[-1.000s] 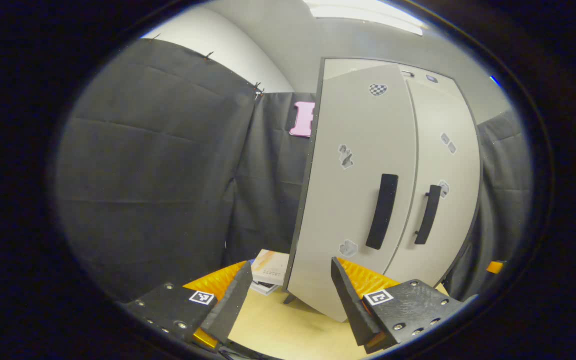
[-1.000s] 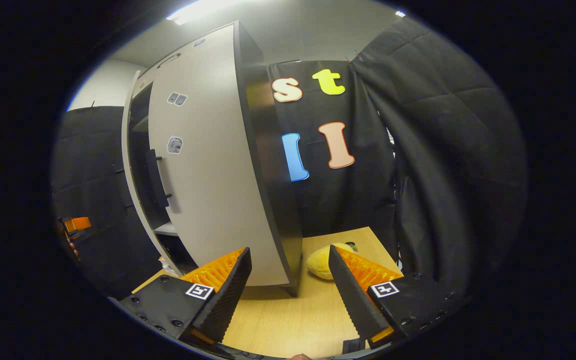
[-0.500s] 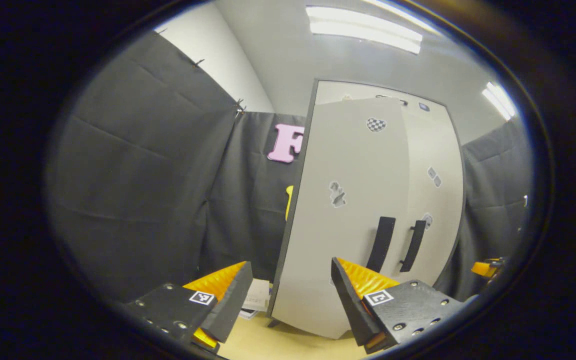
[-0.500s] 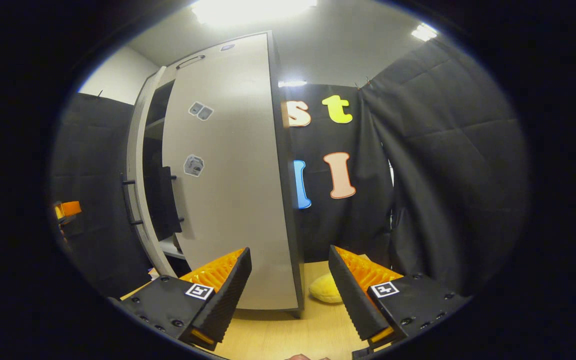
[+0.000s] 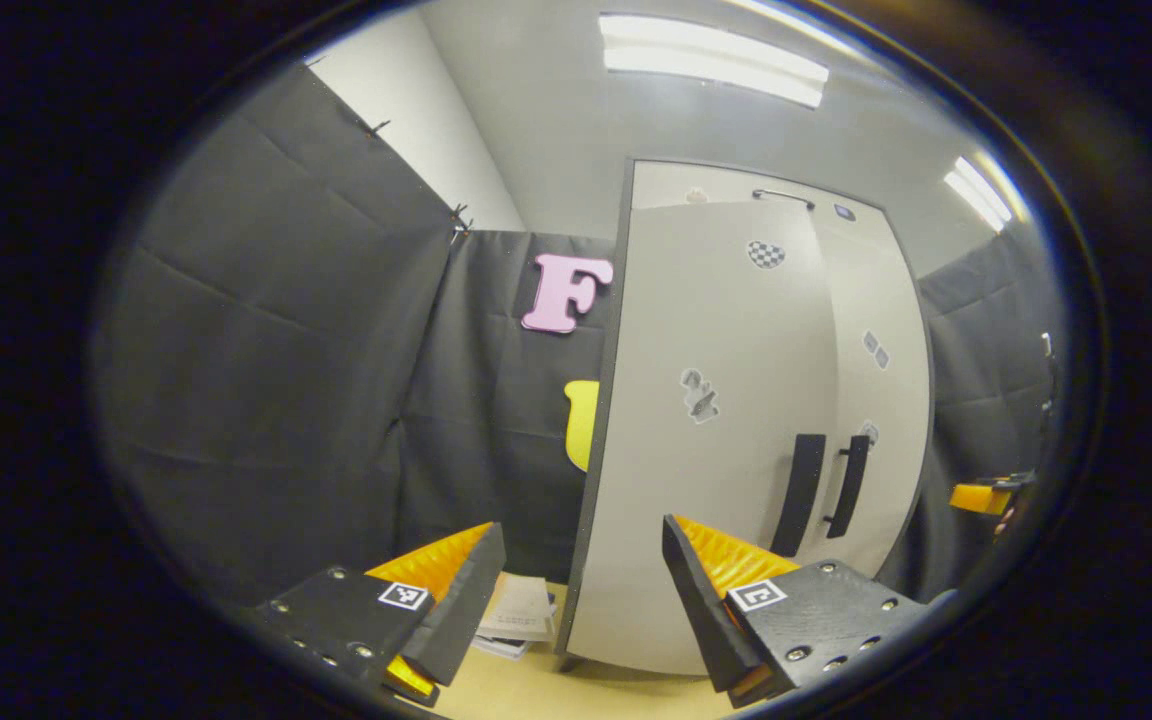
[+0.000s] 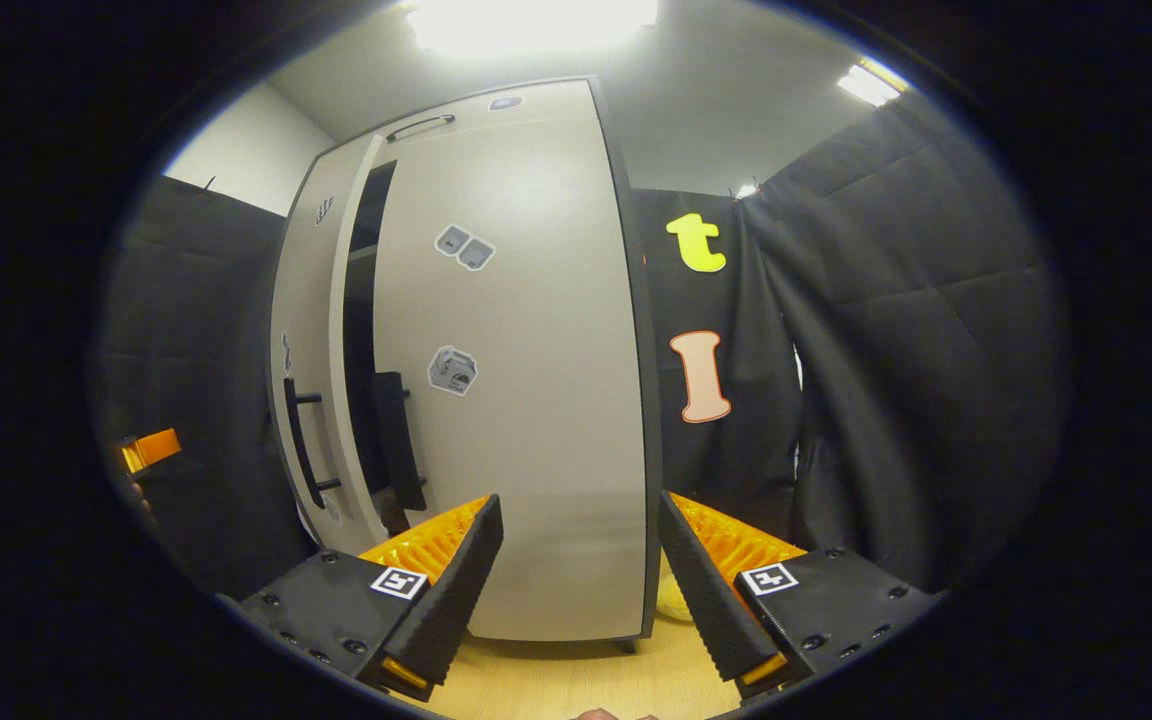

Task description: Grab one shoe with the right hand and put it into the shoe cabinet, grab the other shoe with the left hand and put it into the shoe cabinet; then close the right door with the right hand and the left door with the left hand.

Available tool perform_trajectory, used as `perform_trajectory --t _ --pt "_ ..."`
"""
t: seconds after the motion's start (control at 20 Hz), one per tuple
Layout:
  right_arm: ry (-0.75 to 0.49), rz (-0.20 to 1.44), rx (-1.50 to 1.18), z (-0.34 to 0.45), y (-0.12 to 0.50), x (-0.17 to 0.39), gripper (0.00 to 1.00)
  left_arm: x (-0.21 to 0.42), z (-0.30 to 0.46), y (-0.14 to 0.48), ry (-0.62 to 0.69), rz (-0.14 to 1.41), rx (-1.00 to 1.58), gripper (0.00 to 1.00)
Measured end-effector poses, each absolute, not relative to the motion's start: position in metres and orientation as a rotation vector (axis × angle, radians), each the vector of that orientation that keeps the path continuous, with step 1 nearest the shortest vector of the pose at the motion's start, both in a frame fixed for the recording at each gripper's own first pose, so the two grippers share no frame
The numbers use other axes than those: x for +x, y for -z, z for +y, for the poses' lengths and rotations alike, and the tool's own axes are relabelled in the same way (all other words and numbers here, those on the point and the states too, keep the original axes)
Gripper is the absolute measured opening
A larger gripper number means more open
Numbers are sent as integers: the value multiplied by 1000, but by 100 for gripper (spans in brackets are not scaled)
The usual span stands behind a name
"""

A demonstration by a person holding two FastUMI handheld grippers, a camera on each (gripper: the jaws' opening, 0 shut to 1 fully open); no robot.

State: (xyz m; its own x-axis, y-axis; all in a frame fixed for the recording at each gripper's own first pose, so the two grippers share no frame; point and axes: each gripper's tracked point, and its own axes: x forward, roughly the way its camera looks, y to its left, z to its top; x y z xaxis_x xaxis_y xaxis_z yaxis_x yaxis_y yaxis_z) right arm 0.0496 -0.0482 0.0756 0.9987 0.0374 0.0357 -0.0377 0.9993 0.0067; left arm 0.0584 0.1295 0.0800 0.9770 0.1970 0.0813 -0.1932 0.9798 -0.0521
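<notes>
Ceiling light panels (image 5: 711,60) overhead, blown-out glare in right gripper view; cabinet (image 6: 526,400) evenly lit, sharp; fisheye bends edges.

Around me hangs quilted black cloth (image 5: 266,380), pinned along its top edge and falling in folds on my right (image 6: 896,380). Above it I see a plain white wall (image 5: 416,120) and a grey ceiling (image 5: 556,130) with long bright light panels (image 5: 711,70). Under me lies a pale wooden tabletop (image 6: 576,680).
</notes>
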Motion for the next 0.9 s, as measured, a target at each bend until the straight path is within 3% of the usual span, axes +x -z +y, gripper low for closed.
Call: perform_trajectory --t 0.2,0.25,0.3,0.45,0.75,0.9 --pt "12 -30 2 -36 -60 47 98 69 147 -61 -208 -40 44 89" --pt "18 -20 -1 -31 -53 45 98 74 146 -52 -190 -29 46 94" --pt "23 -15 -6 -27 -49 43 98 77 142 -45 -167 -16 36 89" --pt "52 -9 -15 -24 -40 36 98 84 138 -31 -123 12 5 94" --pt "113 14 -12 -28 -26 30 98 86 132 -15 -70 43 30 94" --pt "131 25 -34 -30 -24 30 98 83 139 -6 -105 51 41 92"
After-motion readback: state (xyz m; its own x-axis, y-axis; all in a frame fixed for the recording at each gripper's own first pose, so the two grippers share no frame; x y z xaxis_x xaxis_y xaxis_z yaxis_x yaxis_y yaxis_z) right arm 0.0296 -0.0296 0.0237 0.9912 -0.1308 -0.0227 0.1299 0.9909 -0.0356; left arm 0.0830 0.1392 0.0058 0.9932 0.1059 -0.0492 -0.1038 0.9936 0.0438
